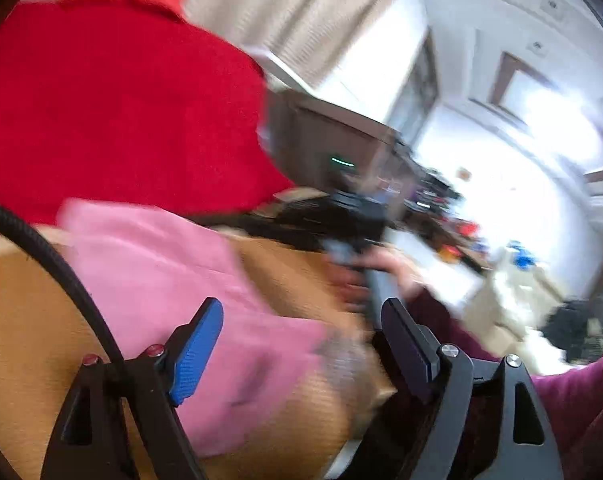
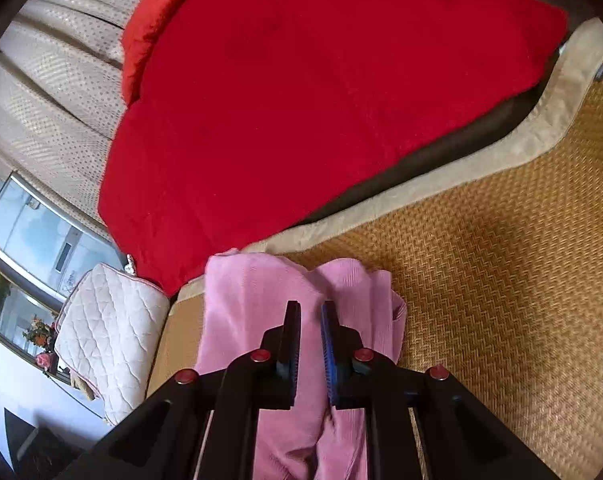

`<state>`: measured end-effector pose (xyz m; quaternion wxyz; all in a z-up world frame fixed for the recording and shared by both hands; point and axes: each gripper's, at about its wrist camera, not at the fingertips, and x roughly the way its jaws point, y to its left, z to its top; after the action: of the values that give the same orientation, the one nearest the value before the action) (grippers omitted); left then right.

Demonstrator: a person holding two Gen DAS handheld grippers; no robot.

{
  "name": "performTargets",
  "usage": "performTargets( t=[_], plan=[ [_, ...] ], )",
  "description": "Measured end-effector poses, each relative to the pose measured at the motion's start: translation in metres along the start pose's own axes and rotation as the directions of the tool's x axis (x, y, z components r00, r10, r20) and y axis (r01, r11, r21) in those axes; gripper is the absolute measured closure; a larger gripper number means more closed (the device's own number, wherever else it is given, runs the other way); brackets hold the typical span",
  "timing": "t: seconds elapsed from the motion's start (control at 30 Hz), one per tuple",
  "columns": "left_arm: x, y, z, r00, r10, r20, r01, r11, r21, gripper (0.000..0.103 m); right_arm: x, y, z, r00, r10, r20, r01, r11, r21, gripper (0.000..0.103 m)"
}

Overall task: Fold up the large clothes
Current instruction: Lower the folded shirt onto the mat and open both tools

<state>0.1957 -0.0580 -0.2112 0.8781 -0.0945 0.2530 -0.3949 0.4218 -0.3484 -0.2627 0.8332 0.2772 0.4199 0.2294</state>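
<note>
Pink garment (image 2: 257,320): knitted, bunched in soft folds on a woven straw mat (image 2: 501,280) with a beige cloth border (image 2: 461,176); it lies at the near left part of the mat, with bare weave stretching away to its right. Right gripper (image 2: 310,316): fingers nearly together, only a narrow slot between them, pink cloth running up through that slot and gathered under the frame; whether the pads actually pinch the cloth I cannot tell. Left gripper (image 1: 301,324): fingers spread wide, blue pad (image 1: 195,356) on one side, dark finger on the other, nothing gripped; the garment shows in the gap, lying on the mat beyond the tips; this view is heavily blurred. Red blanket (image 2: 301,100): large, spread over a dark cushion on the far side of the mat, just past the border. Quilted cream cushion (image 2: 109,332): just left of the mat's near corner, below a window. Patterned beige curtain (image 2: 49,92): far left, behind the blanket. Person's hand (image 1: 385,276): seen in the left wrist view, blurred, wrapped round a dark handle, maroon sleeve (image 1: 573,396) nearer to the camera
</note>
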Motion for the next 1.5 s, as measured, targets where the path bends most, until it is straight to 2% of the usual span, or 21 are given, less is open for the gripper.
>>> performTargets(
  t=[0.03,0.1,0.17,0.2,0.3,0.37,0.43,0.5,0.57,0.6,0.7,0.8,0.87,0.97,1.03,1.07,1.1,1.13,1.2,1.3,1.5],
  plan=[
    [-0.009,0.016,-0.001,0.996,0.091,0.004,-0.091,0.996,-0.015,0.021,-0.009,0.005,-0.001,1.0,0.006,0.009,-0.006,1.0,-0.014,0.09],
    [-0.013,0.041,-0.008,0.977,0.214,-0.023,-0.215,0.974,-0.066,0.021,-0.019,0.026,-0.008,0.999,0.032,0.017,-0.031,0.998,-0.06,0.09],
    [0.001,0.062,-0.016,0.954,0.287,-0.082,-0.294,0.951,-0.096,0.022,-0.02,0.047,-0.017,0.999,0.042,-0.009,-0.043,0.993,-0.109,0.09],
    [0.011,0.067,-0.021,0.948,0.294,-0.121,-0.306,0.947,-0.1,0.022,-0.017,0.06,-0.022,0.999,0.04,-0.024,-0.043,0.989,-0.141,0.09],
    [0.05,0.063,-0.039,0.928,0.284,-0.242,-0.306,0.95,-0.057,0.021,0.001,0.084,-0.033,0.999,-0.007,-0.039,-0.001,0.982,-0.191,0.09],
    [0.067,0.058,-0.047,0.922,0.285,-0.262,-0.306,0.951,-0.04,0.02,0.024,0.086,-0.037,0.994,-0.077,-0.082,0.059,0.978,-0.202,0.09],
    [0.077,0.06,-0.056,0.916,0.265,-0.301,-0.3,0.951,-0.077,0.018,0.057,0.07,-0.04,0.965,-0.228,-0.128,0.203,0.962,-0.185,0.09],
    [0.088,0.057,-0.062,0.905,0.275,-0.325,-0.308,0.95,-0.053,0.017,0.088,0.044,-0.044,0.936,-0.302,-0.182,0.274,0.948,-0.164,0.088],
    [0.098,0.051,-0.063,0.894,0.294,-0.338,-0.32,0.947,-0.022,0.012,0.091,0.032,-0.042,0.948,-0.258,-0.186,0.242,0.965,-0.106,0.088],
    [0.1,0.055,-0.064,0.893,0.277,-0.356,-0.32,0.945,-0.067,0.009,0.088,0.034,-0.04,0.945,-0.265,-0.194,0.249,0.963,-0.102,0.087],
    [0.091,0.062,-0.066,0.899,0.251,-0.36,-0.304,0.947,-0.1,0.006,0.069,0.048,-0.034,0.942,-0.292,-0.167,0.273,0.953,-0.129,0.085],
    [0.091,0.061,-0.066,0.899,0.258,-0.353,-0.305,0.949,-0.083,0.006,0.051,0.068,-0.021,0.977,-0.164,-0.133,0.146,0.98,-0.134,0.085],
    [0.096,0.06,-0.063,0.901,0.255,-0.35,-0.301,0.95,-0.082,0.004,0.052,0.082,-0.012,0.983,-0.137,-0.126,0.115,0.979,-0.169,0.085],
    [0.116,0.052,-0.052,0.898,0.269,-0.349,-0.311,0.948,-0.069,0.004,0.085,0.088,0.001,0.97,-0.164,-0.179,0.13,0.974,-0.186,0.085],
    [0.113,0.05,-0.053,0.895,0.289,-0.339,-0.325,0.944,-0.053,0.004,0.115,0.077,0.004,0.946,-0.226,-0.232,0.179,0.962,-0.205,0.083],
    [0.112,0.05,-0.049,0.894,0.298,-0.334,-0.335,0.941,-0.056,0.004,0.137,0.065,0.002,0.925,-0.253,-0.284,0.202,0.959,-0.198,0.083],
    [0.111,0.05,-0.048,0.894,0.299,-0.334,-0.336,0.94,-0.059,0.004,0.145,0.058,0.003,0.921,-0.243,-0.305,0.195,0.964,-0.179,0.083],
    [0.111,0.05,-0.046,0.894,0.299,-0.335,-0.335,0.941,-0.054,0.004,0.147,0.053,0.003,0.927,-0.213,-0.308,0.172,0.973,-0.154,0.083],
    [0.109,0.046,-0.046,0.891,0.315,-0.326,-0.344,0.938,-0.034,0.004,0.137,0.057,0.006,0.933,-0.211,-0.292,0.173,0.973,-0.152,0.083],
    [0.114,0.041,-0.041,0.885,0.343,-0.315,-0.365,0.931,-0.013,0.004,0.103,0.068,0.0,0.93,-0.254,-0.267,0.205,0.959,-0.197,0.083],
    [0.111,0.032,-0.033,0.873,0.39,-0.293,-0.406,0.914,0.009,0.004,0.023,0.077,-0.04,0.946,-0.262,-0.19,0.213,0.946,-0.245,0.083]
  ],
)
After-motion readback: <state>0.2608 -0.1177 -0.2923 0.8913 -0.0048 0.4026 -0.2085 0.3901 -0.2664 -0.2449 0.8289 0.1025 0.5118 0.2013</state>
